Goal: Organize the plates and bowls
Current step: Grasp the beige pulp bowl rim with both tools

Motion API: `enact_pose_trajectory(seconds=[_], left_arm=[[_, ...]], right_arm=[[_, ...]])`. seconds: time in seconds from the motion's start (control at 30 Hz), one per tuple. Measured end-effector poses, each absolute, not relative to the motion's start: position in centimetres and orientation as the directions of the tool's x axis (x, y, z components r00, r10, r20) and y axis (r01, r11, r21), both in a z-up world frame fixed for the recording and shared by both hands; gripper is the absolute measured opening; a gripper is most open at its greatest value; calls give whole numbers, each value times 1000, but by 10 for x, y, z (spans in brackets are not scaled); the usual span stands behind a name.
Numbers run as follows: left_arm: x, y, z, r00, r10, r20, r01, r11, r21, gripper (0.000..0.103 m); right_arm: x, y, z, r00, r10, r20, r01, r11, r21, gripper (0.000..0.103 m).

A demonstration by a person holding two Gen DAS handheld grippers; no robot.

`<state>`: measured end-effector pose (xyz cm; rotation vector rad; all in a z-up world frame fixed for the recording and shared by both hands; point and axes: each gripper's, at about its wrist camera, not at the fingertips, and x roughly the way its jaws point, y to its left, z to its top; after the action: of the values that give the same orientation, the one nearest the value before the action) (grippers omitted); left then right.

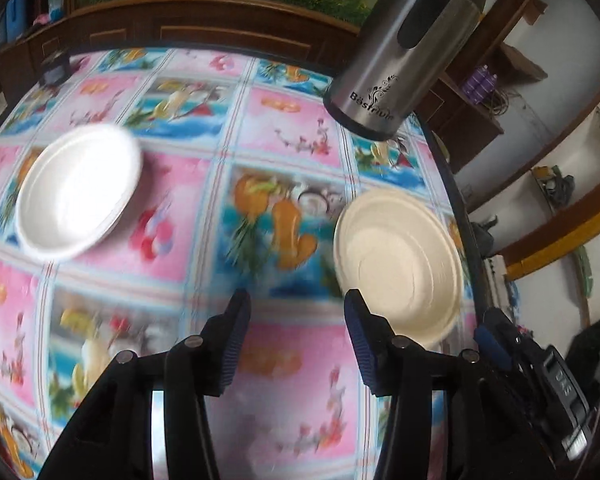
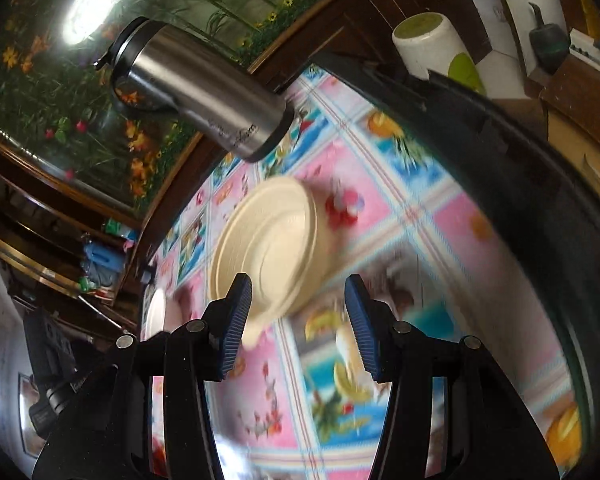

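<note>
Looking down from both wrists, I see two dishes well apart on the bench [image 1: 284, 80], which wears a bright fruit-print cloth. The white plate [image 1: 78, 192] lies on the far left; the cream bowl [image 1: 400, 264] sits near the right edge, not far from a steel thermos [image 1: 404, 48].

My left gripper [image 1: 296, 340] hovers over bare cloth between the two dishes, fingers spread wide and holding nothing. My right gripper [image 2: 298, 328] is likewise parted and empty, tilted hard so the bench slants across its view, with the bowl's rim [image 2: 260, 320] just ahead of its left finger [image 2: 236, 328]. I cannot tell whether that finger touches the rim; both views are smeared by motion.

I judge the step in hand to be taking the bowl with the right gripper. To do it well, I'd level the wrist first, then bring one finger inside the rim and one outside, and close gently: the bowl looks light and thin-walled, so it could slide or flex under a hard pinch. It sits close to the bench edge, so I'd draw it inward, not push outward. The left gripper seems well placed to go for the plate. Whichever dish goes on top, I'd lower it straight down.
</note>
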<state>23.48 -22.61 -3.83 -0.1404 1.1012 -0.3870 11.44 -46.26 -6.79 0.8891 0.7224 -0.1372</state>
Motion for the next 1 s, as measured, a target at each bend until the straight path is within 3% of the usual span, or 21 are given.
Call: enact_pose_trajectory(seconds=[0.37,0.57,0.7,0.77,0.83,0.93,1.0], left_arm=[[268,-256,-67,362,-362,-859,211,930,-303,50],[269,-260,-73,331,-422,-844,215,905,-368,50],[266,-269,-75,323,-431,-843,236,899,-369,49],[265,-273,-75,340,-409,-847,246,908,-340,43],[265,-275,-75,345,-409,-845,257,907,-334,23],[265,-276,-73,363,-398,-842,258,912,-320,11],[265,-276,-71,371,-401,-838,259,911,-321,10]], right_arm=[[158,-450,-72,712,143,-687,386,738,554,48],[165,-449,-81,684,131,-718,411,744,527,47],[167,-450,-87,674,153,-723,408,738,537,29],[169,-450,-92,665,173,-726,410,728,549,22],[169,-453,-97,662,183,-727,422,711,563,15],[167,-457,-99,668,190,-720,431,689,582,11],[167,-457,-99,669,196,-717,432,683,589,10]])
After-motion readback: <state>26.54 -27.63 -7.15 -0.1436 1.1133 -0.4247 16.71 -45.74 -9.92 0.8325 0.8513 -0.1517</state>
